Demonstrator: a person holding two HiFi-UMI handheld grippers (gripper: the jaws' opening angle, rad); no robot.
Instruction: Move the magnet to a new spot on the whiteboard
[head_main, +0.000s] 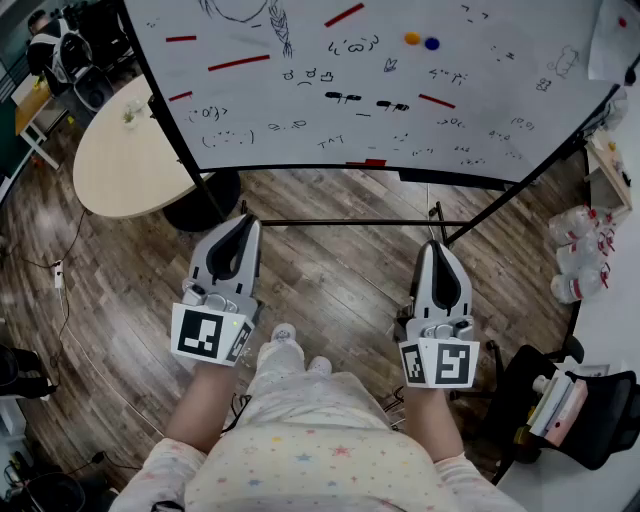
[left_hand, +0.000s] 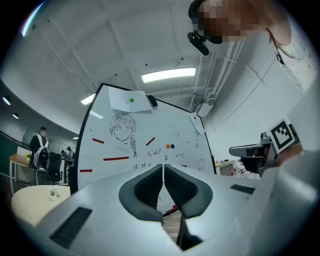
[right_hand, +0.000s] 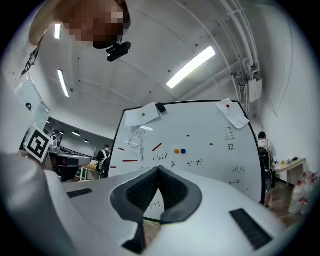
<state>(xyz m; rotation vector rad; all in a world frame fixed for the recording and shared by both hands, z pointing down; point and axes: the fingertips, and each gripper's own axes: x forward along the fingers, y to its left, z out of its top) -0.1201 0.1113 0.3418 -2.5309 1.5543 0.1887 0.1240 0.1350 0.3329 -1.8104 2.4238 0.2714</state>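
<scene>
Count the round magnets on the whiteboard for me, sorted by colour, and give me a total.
Orange round magnet: 1
Blue round magnet: 1
Green round magnet: 1
Red round magnet: 1
Total: 4

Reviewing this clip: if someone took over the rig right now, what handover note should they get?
Left gripper: jaws shut, empty, held low, off the whiteboard.
Right gripper: jaws shut, empty, likewise apart from the board.
Orange magnet and blue magnet sit side by side on the board; which one is meant is unclear.
Done: no magnet gripped yet.
Left: reach up, grip a magnet, place it elsewhere.
</scene>
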